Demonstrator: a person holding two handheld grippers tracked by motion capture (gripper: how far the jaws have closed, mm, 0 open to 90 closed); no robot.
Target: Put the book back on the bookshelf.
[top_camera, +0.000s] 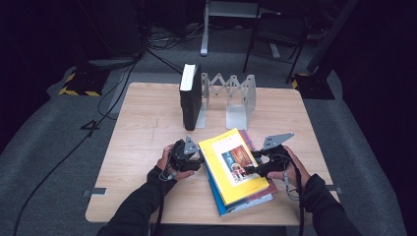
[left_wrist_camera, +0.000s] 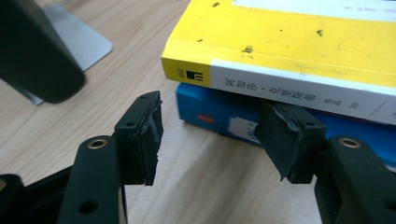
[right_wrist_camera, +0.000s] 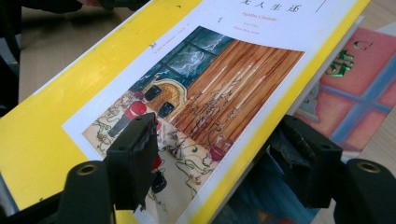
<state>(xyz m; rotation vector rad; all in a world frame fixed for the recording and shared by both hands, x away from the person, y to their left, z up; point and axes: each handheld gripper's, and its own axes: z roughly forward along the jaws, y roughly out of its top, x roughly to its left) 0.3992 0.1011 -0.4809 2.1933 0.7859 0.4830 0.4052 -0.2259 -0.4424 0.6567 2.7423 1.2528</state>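
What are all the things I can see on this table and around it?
Yellow paperback book: one, yellow with a picture cover, top of the pile at the table's near side.
Blue book: one, blue, under the yellow one.
Pink-covered book: one, pink and red, in the pile under the yellow one, sticking out at its right.
Black thick book: one, black, upright at the far edge.
Grey metal folding bookend: one, silver-grey, right beside the upright book.
Light wooden table: one, pale wood.
Dark chair: one, behind the table.
Left gripper: one, black, at the pile's left edge, jaws apart.
Right gripper: one, black, jaws open astride the yellow cover's right edge.
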